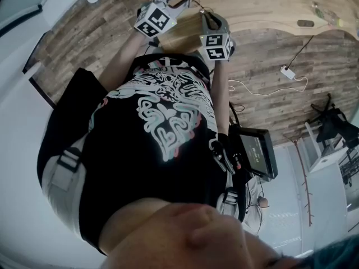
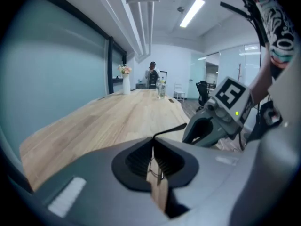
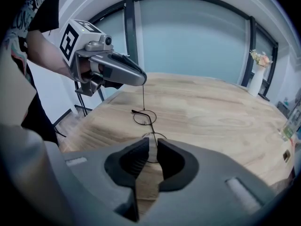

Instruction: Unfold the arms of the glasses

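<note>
— While we look down from the head view, the left gripper (image 1: 180, 3) and right gripper (image 1: 206, 18) meet tip to tip over the near edge of the table (image 1: 263, 4); what hangs between them is too thin to make out there
— Then the first risk is that we judge the pull blind from up here

— From the left gripper view, our jaws are pressed together on the glasses (image 2: 155, 167), pinching one arm (image 2: 171, 129) near its ear end; the dark tip pokes out past the jaws
— Such a thin wire in so small a bite could slide out if we tug, we think

— From the right gripper view, our jaws are closed to a sliver on the rim of the nearer lens (image 3: 153, 134), and the arm runs straight up from the glasses to the left gripper's tips; whether the glasses touch the wood we cannot tell
— So both tongs hold the same wire piece; if we swing the left one off the hinge's own arc, or past its stop, we would likely bend the arm or twist the rim, and if either grip lets go the glasses drop onto the table
</note>
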